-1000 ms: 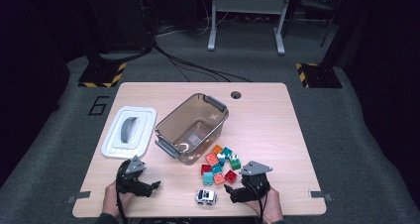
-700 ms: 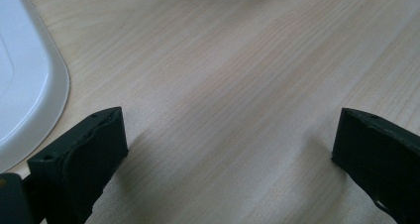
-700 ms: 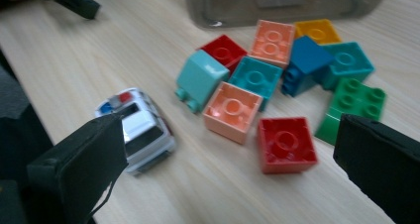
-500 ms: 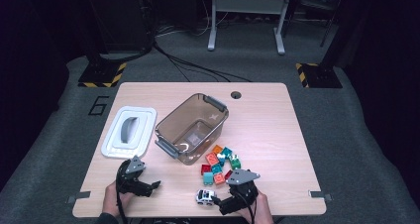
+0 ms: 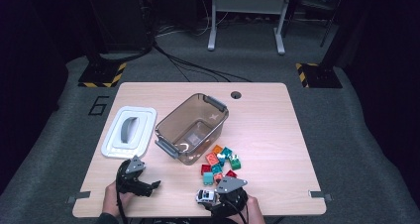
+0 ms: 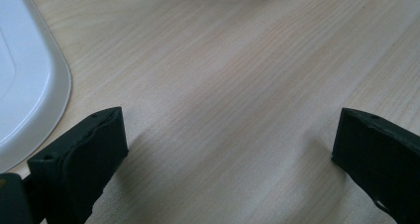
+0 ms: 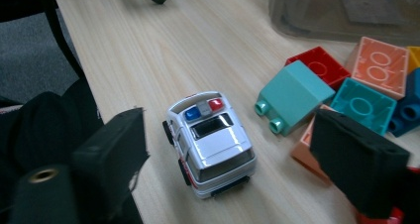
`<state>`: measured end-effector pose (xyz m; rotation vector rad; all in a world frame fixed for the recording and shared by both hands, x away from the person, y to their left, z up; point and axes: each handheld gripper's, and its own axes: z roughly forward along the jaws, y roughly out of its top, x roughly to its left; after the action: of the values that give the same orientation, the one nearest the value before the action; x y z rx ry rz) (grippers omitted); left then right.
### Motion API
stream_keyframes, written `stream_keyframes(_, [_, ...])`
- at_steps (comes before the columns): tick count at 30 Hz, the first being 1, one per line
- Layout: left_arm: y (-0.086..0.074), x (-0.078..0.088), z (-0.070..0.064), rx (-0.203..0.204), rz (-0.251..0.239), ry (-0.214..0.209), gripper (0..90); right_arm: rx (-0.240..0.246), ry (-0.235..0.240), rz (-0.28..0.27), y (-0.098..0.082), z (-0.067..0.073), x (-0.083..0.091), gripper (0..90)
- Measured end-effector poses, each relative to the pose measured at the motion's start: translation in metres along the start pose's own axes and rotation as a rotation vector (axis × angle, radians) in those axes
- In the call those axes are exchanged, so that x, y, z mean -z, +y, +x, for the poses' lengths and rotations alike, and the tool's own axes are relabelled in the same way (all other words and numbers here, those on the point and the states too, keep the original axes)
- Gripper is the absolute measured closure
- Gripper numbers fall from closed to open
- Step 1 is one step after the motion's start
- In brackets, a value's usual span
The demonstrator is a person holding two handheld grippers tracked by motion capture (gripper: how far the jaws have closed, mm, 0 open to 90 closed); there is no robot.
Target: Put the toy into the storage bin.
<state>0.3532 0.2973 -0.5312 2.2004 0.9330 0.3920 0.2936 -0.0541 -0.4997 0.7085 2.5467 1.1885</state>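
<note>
in the high view, the toy police car (image 5: 204,196) is sitting near the table's (image 5: 277,135) six o'clock edge, touching the front of the right gripper (image 5: 214,200). the heap of bricks (image 5: 220,163) is lying just at the car's one o'clock, and the clear bin (image 5: 193,128) is standing beyond it at twelve. the white lid (image 5: 130,132) is resting at the bin's nine o'clock. the left gripper (image 5: 151,185) is hovering at the car's nine o'clock, well apart.

in the left gripper view, its fingers (image 6: 94,154) are standing released, wide over bare table, with the lid's corner at ten o'clock.

in the right gripper view, the car (image 7: 210,142) is sitting between the fingers (image 7: 354,159), which have just been closing but are not yet touching it. the right finger is hanging over a peach brick (image 7: 304,152), with a teal brick (image 7: 292,96) at the car's two o'clock. the risk, as i judge it: that finger is likely catching the brick, so the car may be skewing, rolling on its wheels, or getting pinched together with a brick.
</note>
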Motion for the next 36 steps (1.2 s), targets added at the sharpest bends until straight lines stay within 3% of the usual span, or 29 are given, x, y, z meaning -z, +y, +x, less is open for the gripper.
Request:
stream_keyframes(4, [0.000,0.000,0.000,0.000,0.000,0.000,0.4,0.022,0.026,0.015,-0.004,0.002,-0.007,32.1])
stream_keyframes(11, [0.000,0.000,0.000,0.000,0.000,0.000,0.4,0.053,0.038,0.052,-0.010,0.003,-0.017,41.2])
stream_keyframes(17, [0.000,0.000,0.000,0.000,0.000,0.000,0.4,0.064,0.060,0.066,-0.015,-0.002,-0.019,42.0])
stream_keyframes(18, [0.000,0.000,0.000,0.000,0.000,0.000,0.4,0.043,0.060,0.060,-0.016,-0.001,-0.019,42.0])
stream_keyframes(26, [0.000,0.000,0.000,0.001,-0.003,0.002,0.4,0.085,0.073,0.040,-0.018,-0.004,-0.018,46.3])
stream_keyframes(36, [0.000,-0.001,0.000,0.004,-0.008,0.008,0.4,0.066,0.085,-0.013,-0.017,-0.002,-0.010,46.7])
